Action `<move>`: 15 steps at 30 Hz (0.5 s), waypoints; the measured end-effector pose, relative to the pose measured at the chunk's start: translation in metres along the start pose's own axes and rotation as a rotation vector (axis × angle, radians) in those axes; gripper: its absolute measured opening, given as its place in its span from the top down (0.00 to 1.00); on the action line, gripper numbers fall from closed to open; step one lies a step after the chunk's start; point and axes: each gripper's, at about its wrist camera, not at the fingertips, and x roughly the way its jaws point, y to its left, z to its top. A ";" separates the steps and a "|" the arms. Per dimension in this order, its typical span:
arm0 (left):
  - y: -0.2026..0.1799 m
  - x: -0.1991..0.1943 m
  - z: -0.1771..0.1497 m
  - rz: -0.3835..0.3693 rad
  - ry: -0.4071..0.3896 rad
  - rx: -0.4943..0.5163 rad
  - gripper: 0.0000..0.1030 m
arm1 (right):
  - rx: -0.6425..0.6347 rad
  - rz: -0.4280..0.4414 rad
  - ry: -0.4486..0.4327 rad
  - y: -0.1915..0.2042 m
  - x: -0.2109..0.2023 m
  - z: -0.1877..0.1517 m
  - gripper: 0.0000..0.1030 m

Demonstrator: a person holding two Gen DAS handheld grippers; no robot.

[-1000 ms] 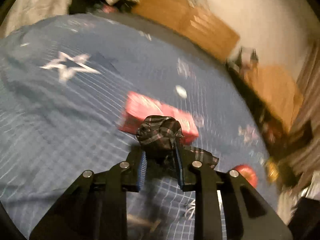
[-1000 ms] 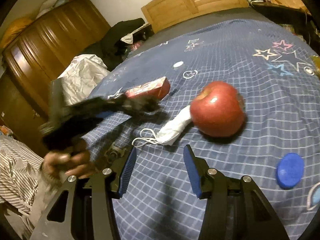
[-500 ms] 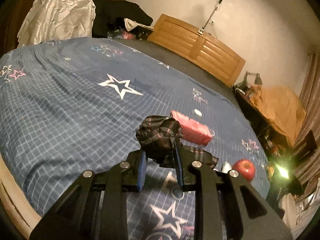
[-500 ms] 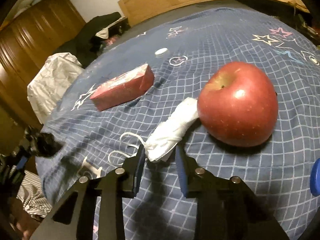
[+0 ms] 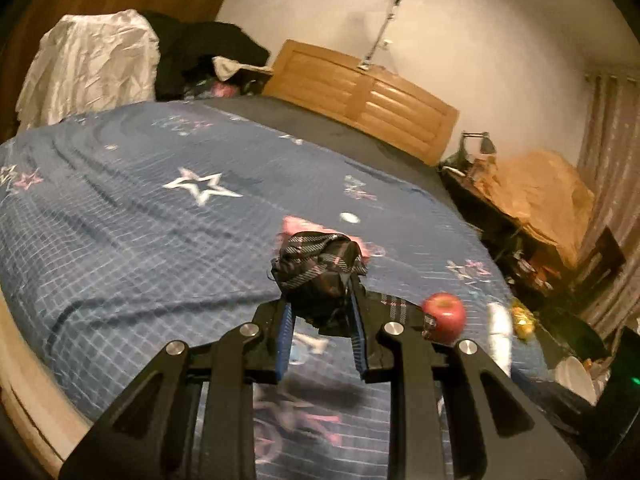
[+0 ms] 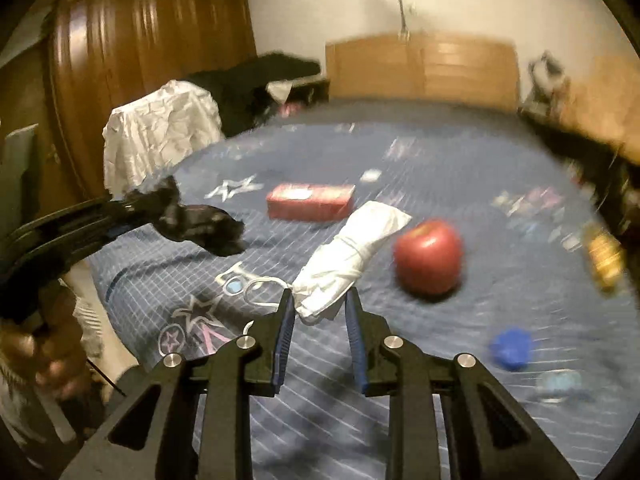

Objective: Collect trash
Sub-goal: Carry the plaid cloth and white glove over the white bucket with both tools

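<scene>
My left gripper (image 5: 320,304) is shut on a dark plaid cloth bundle (image 5: 318,264), held above the blue star-patterned bed (image 5: 120,220). The right wrist view shows that bundle (image 6: 192,224) at the left, with a person's hand (image 6: 48,360) below it. My right gripper (image 6: 320,300) is shut on one end of a rolled white face mask (image 6: 352,248), whose ear loops dangle to the left. The mask hangs lifted off the bed. Lying on the cover are a red apple (image 6: 428,256), a red box (image 6: 310,200), a blue cap (image 6: 510,348) and a small white cap (image 6: 370,176).
A crumpled white cover (image 6: 160,136) and dark clothes stand beyond the bed's left side, before a wooden wardrobe (image 6: 140,40). The wooden headboard (image 5: 360,96) is at the far end. A cluttered desk (image 5: 532,200) runs along the right. A yellow object (image 6: 604,260) lies at the bed's right edge.
The right gripper closed on the white mask beside the apple and raised it off the bed. The left gripper drew back and upward with the plaid cloth still in it.
</scene>
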 end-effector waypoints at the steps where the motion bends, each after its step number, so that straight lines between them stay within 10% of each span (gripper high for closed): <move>1: -0.010 -0.001 0.000 -0.016 -0.002 0.014 0.78 | -0.008 -0.038 -0.030 -0.006 -0.019 -0.001 0.74; 15: -0.211 0.006 -0.032 -0.259 0.043 0.331 0.78 | 0.085 -0.361 -0.190 -0.141 -0.191 -0.025 0.74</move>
